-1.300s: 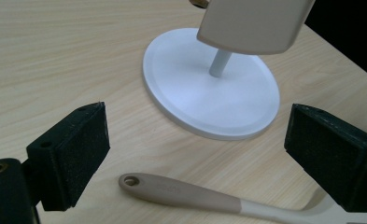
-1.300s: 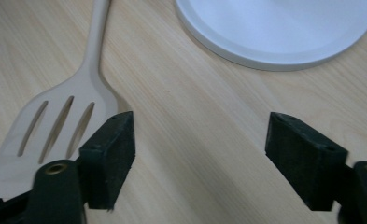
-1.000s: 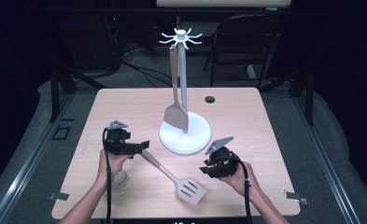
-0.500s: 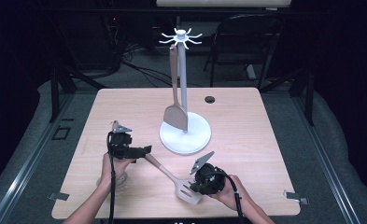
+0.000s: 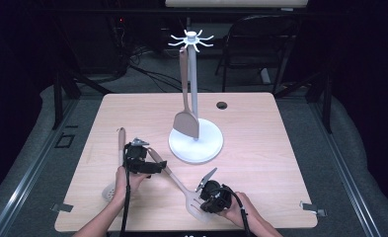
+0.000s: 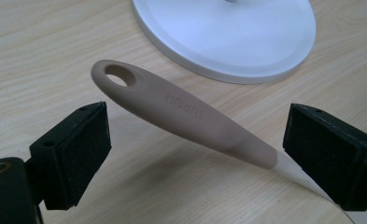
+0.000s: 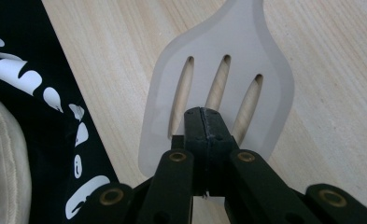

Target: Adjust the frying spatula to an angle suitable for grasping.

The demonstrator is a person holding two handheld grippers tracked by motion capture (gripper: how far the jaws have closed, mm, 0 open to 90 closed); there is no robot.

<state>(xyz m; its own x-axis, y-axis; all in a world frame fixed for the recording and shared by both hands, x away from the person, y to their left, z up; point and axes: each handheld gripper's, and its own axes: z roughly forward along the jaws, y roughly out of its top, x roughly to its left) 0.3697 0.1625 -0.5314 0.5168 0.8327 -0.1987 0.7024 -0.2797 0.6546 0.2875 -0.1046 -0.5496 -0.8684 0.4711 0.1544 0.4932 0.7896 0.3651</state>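
the slotted spatula (image 5: 179, 182) lies flat on the table (image 5: 260, 148), just in front of the white stand (image 5: 196, 143). left gripper (image 6: 195, 154) has its jaws wide on either side of the handle, not touching. right gripper (image 7: 202, 114) has just closed, jaws together over the blade.

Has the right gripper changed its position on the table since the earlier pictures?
Yes. The right gripper has moved away from the white stand base, toward the table's near edge, onto the slotted spatula's blade; its jaws have just closed.
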